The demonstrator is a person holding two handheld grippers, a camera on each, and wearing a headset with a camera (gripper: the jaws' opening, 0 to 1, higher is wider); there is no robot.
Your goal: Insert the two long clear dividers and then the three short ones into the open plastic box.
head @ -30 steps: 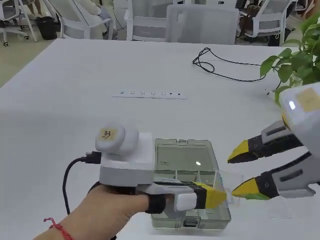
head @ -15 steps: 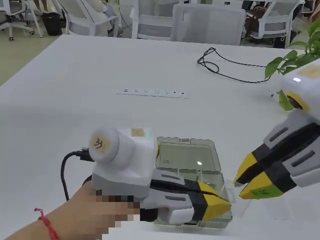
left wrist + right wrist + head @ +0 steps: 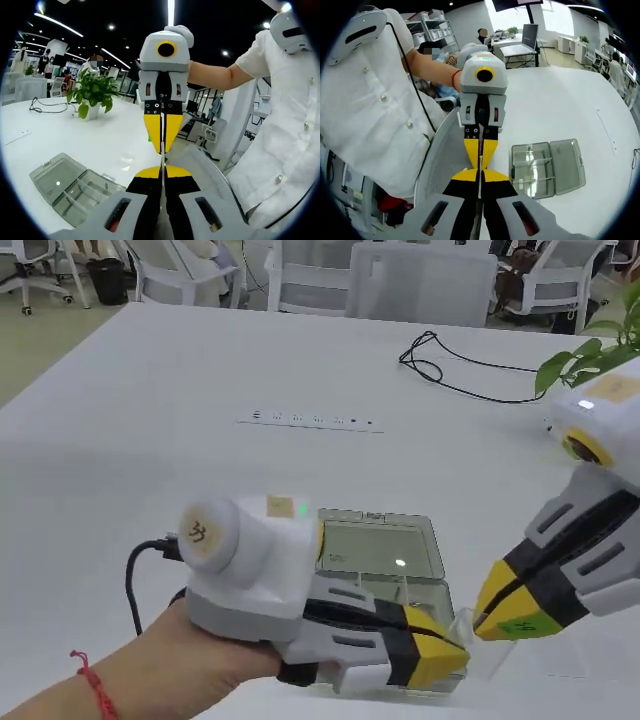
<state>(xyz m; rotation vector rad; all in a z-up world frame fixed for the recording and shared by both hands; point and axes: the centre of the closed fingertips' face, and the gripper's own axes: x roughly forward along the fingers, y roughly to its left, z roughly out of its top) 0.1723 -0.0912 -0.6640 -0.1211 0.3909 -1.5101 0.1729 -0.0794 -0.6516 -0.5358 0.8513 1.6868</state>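
The clear plastic box (image 3: 432, 592) lies open on the white table, its lid (image 3: 380, 545) flat behind it. Clear dividers stand in its base (image 3: 532, 170). My left gripper (image 3: 455, 652) reaches over the box's front right corner, shut on a thin clear divider (image 3: 480, 655). From the right, my right gripper (image 3: 485, 625) meets it tip to tip and is shut on the same divider. In the left gripper view my own jaws (image 3: 162, 172) face the right gripper (image 3: 162, 147), with the box (image 3: 70, 185) at lower left. The right gripper view shows my jaws (image 3: 480, 175) facing the left gripper (image 3: 481, 159).
A white power strip (image 3: 310, 421) lies mid-table behind the box. A black cable (image 3: 450, 370) loops at the back right beside a potted plant (image 3: 590, 355). Office chairs (image 3: 420, 280) line the far edge. The left gripper's cord (image 3: 135, 585) trails at lower left.
The right gripper was open a second ago; it has dropped towards the left gripper's tips and shut on the divider. The left gripper has tilted and shifted slightly.
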